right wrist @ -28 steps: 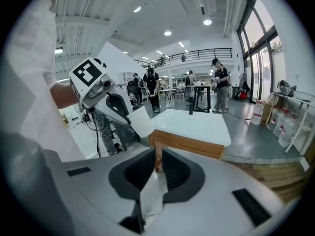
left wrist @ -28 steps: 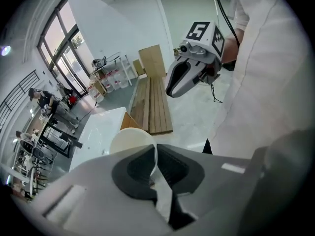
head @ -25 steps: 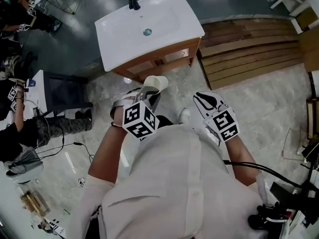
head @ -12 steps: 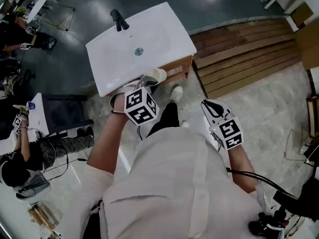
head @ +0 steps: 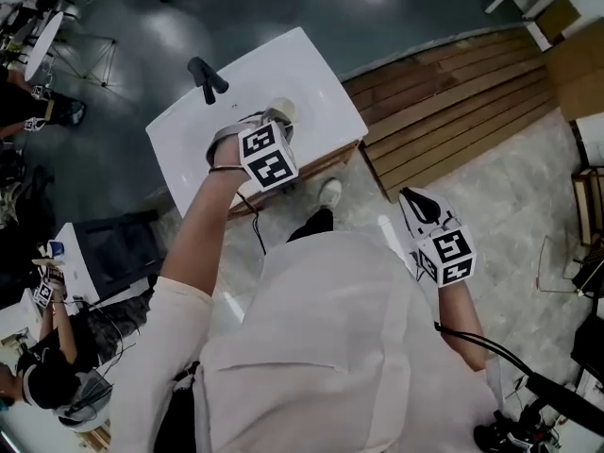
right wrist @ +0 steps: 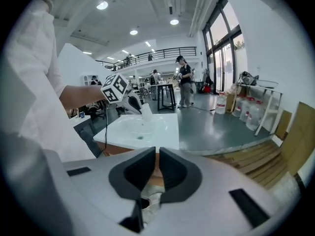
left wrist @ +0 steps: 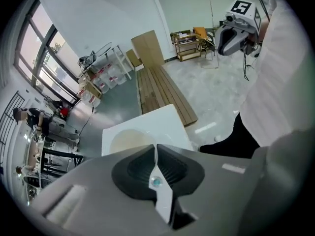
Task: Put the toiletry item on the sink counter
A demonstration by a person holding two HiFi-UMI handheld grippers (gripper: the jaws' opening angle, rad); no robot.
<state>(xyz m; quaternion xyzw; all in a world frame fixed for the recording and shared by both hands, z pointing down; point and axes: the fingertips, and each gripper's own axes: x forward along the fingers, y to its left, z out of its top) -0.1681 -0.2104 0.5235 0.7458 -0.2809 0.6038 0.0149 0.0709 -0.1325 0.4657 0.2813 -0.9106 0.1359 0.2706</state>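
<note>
A person in a white shirt (head: 330,347) stands at a white sink (head: 316,69) and reaches the left gripper (head: 269,125) out over it, its jaws pinched on the thin wall of a cream cup (head: 282,110). The cup sits over the basin near the middle of the sink top, to the right of the black faucet (head: 206,76) at the sink's back edge as the head view frames it. The right gripper view shows the cup low over the basin, but the angle makes it hard to say whether its base touches the white surface. From the left gripper view the cup's round body shows just beyond the pressed-together pads, with the sink's corner behind it. The right gripper (head: 420,206) hangs at the person's side, well apart from the sink and above the pale stone floor (head: 491,187), its jaws pressed together with nothing between them. A wooden cabinet (head: 316,165) carries the sink, and a run of wooden boards (head: 453,88) lies on the floor beside the sink's right edge.
</note>
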